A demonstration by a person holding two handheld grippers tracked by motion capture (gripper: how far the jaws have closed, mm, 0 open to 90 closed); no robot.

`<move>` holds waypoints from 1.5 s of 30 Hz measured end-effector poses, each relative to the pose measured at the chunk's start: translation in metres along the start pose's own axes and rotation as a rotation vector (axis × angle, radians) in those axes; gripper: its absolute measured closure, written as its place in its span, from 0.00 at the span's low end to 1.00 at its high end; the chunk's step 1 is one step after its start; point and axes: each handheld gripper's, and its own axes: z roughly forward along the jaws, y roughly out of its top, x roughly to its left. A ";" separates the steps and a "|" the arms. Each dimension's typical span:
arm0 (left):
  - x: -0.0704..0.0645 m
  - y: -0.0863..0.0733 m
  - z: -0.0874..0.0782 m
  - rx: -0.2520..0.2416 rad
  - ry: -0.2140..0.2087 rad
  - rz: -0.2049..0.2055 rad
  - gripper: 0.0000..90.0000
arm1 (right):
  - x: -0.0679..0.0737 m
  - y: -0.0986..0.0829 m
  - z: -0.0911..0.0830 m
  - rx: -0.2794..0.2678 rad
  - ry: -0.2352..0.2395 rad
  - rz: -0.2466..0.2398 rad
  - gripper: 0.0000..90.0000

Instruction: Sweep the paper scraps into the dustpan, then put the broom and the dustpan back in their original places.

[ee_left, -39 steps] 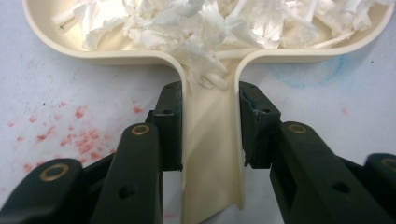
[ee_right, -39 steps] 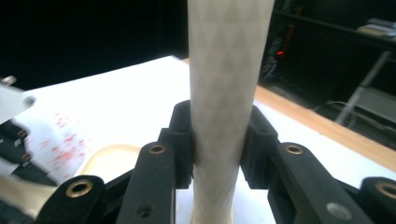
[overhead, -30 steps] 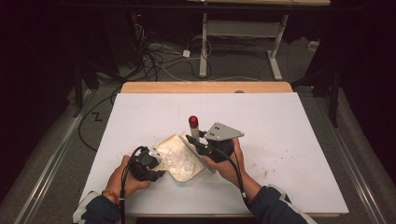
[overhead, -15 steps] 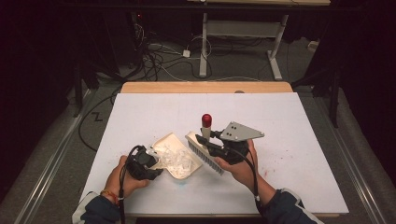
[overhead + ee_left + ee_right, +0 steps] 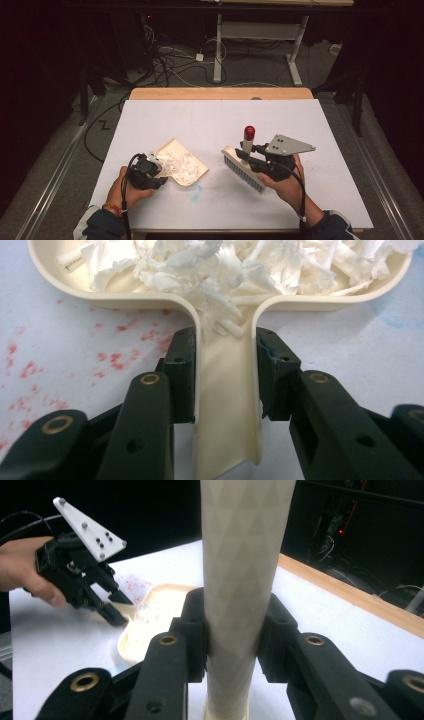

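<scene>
we hold the cream plastic dustpan (image 5: 189, 161) by its narrow handle with our left gripper (image 5: 145, 171); in the left gripper view both black jaws press the handle's raised side walls, just behind where it flares into the pan (image 5: 150, 295). the pan sits flat on the white table cover (image 5: 210, 120), near the front left, and carries a loose heap of white shredded paper scraps (image 5: 220, 265), some spilling into the handle channel.

our right gripper (image 5: 252, 159) is clamped on the cream, faintly patterned handle of a hand brush (image 5: 240, 570), which has a red cap at its tip (image 5: 249, 132). the brush head, with its row of grey bristles (image 5: 245, 172), sits well apart from the pan, to its right.

we judge the pan light and rigid, with a smooth surface that could slip if the clamp eases, so the walled handle is the right place to hold. the scraps look nearly weightless and would likely scatter if we tilt or jolt the pan. the brush handle seems stiff; its bristles should flex.

faint red specks (image 5: 115, 357) and a blue smudge (image 5: 194, 190) mark the cover.
</scene>
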 end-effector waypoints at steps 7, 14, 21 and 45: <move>0.006 -0.003 0.000 -0.017 0.027 -0.040 0.70 | -0.017 -0.007 -0.030 0.013 -0.023 0.018 0.78; 0.012 -0.005 -0.001 -0.025 0.043 -0.083 0.70 | -0.029 -0.015 -0.054 0.044 -0.022 0.035 0.78; 0.020 -0.011 -0.006 -0.048 0.076 -0.144 0.70 | -0.037 -0.020 -0.076 0.074 0.008 0.053 0.78; 0.014 -0.005 0.002 -0.110 0.156 -0.276 0.62 | -0.063 -0.035 -0.074 0.214 0.148 0.137 0.78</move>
